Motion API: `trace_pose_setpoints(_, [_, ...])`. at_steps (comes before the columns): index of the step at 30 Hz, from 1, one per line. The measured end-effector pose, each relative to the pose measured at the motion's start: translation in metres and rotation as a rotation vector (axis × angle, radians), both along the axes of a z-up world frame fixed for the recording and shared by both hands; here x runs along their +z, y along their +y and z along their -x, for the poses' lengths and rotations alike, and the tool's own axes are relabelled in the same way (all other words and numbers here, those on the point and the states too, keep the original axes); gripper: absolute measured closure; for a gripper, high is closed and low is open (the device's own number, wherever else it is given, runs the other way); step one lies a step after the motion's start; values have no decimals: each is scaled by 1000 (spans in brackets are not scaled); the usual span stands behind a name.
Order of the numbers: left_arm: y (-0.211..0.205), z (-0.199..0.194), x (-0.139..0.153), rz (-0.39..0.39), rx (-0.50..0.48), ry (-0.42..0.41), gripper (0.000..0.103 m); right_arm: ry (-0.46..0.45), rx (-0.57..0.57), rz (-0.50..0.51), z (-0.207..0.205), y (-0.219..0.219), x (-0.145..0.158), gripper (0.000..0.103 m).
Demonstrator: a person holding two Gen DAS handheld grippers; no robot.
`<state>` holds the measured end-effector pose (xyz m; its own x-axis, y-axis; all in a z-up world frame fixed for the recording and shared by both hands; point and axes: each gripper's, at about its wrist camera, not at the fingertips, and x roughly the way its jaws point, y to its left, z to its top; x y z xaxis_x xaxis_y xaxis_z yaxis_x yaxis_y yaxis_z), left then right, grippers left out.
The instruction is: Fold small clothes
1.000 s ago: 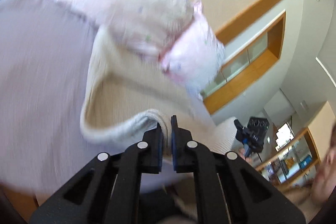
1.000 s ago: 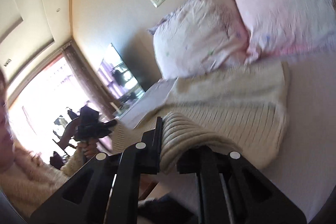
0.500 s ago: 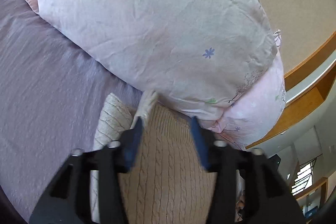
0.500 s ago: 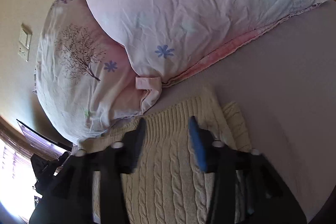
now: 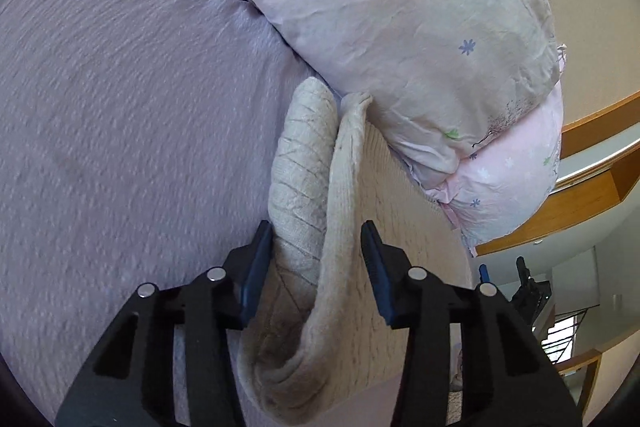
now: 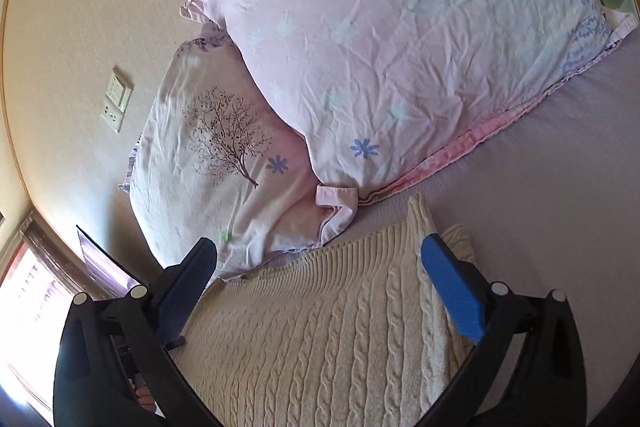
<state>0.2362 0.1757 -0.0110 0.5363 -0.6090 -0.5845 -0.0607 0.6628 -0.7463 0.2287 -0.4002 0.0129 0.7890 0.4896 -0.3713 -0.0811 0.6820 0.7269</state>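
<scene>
A cream cable-knit sweater (image 6: 320,339) lies on the lilac bedsheet (image 6: 560,187), its ribbed hem near the pillows. My right gripper (image 6: 318,269) is open wide just above it, holding nothing. In the left wrist view the sweater (image 5: 400,227) shows its folded side edge and a sleeve (image 5: 304,155) standing up between the fingers. My left gripper (image 5: 316,251) is open, its blue pads on either side of that fold without pinching it.
Two pink flowered pillows (image 6: 400,47) (image 5: 400,19) lie against the sweater's far edge by the beige wall (image 6: 80,7). The lilac sheet (image 5: 120,107) stretches to the left. A wall switch (image 6: 116,103) and wooden shelving (image 5: 592,187) are beyond the bed.
Both grippers let go of the sweater and opened. The sweater went from held up to lying on the bed. The left gripper slid along its folded side edge.
</scene>
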Motion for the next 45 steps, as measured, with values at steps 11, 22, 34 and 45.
trace_pose_setpoints(11, [-24, 13, 19, 309, 68, -76, 88, -47, 25, -59, 10, -13, 13, 1])
trace_pose_setpoints(22, [-310, -33, 63, 678, -443, -55, 53, -37, -100, 76, 21, -65, 20, 1])
trace_pose_setpoints(34, [-223, -23, 29, 1, -247, -17, 20, 331, 208, -21, -19, -45, -38, 3])
trace_pose_setpoints(45, [-256, -20, 2, -19, -307, -47, 52, 343, 247, -48, -15, -24, -51, 62])
